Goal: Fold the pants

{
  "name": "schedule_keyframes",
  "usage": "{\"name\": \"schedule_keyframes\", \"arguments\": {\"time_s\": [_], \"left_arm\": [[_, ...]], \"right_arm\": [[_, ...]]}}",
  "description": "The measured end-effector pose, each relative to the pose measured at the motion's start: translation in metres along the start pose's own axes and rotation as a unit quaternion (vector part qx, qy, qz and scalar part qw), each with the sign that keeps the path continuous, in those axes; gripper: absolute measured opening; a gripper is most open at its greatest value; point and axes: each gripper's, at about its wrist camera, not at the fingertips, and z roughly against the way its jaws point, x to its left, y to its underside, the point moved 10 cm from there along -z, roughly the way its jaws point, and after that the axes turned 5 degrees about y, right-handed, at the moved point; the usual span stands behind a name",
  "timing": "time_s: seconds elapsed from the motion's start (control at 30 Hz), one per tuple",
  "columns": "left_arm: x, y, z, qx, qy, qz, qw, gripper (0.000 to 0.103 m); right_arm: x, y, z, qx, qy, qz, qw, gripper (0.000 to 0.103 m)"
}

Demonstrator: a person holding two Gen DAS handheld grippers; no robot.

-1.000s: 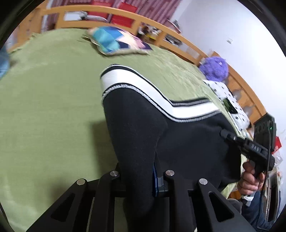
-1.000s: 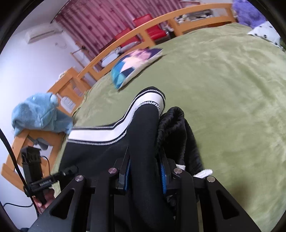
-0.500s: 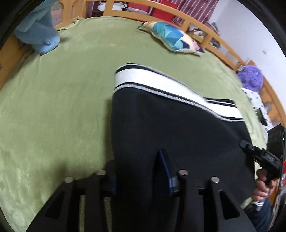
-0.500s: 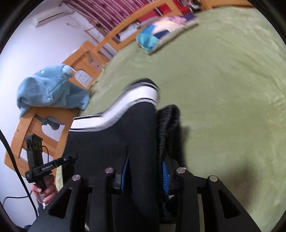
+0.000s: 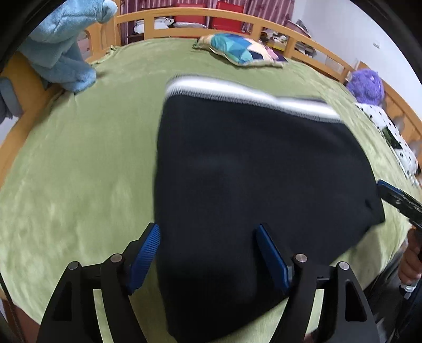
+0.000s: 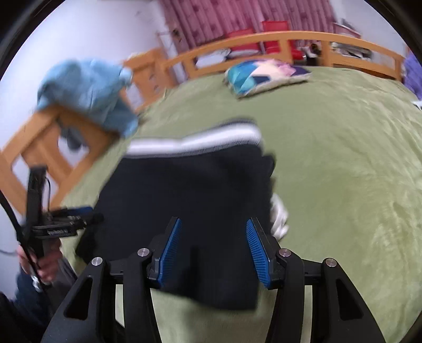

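The black pants [image 5: 250,179] with a white stripe along the far edge lie folded flat on the green bedspread [image 5: 79,171]. They also show in the right wrist view [image 6: 190,190]. My left gripper [image 5: 208,253] is open, its blue pads [image 5: 146,253] spread over the near left corner of the pants. My right gripper [image 6: 212,248] is open over the near right corner, blue pads [image 6: 257,250] apart. Neither holds cloth. Each gripper shows at the edge of the other's view.
A patchwork pillow [image 5: 242,51] lies at the far side of the bed. A blue plush toy [image 5: 66,44] hangs on the wooden bed rail [image 5: 184,18] at the left. A purple plush [image 5: 365,85] and a spotted cloth [image 5: 390,137] lie at the right.
Both grippers were shut on the pants and have opened, letting the cloth drop flat on the bed. Both have pulled back a little.
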Motion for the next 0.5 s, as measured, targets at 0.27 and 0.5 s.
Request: {"name": "schedule_keyframes", "arguments": {"time_s": [0.27,0.5], "left_arm": [[-0.001,0.019,0.006,-0.009,0.007,-0.003,0.9999,0.081],[0.009,-0.002,0.028,-0.040,0.013,0.005,0.9991,0.081]], "right_arm": [[-0.010,0.046,-0.021,0.046,0.080,0.024,0.995,0.056],[-0.009,0.017,0.021,0.000,0.071,0.030,0.997,0.056]]}}
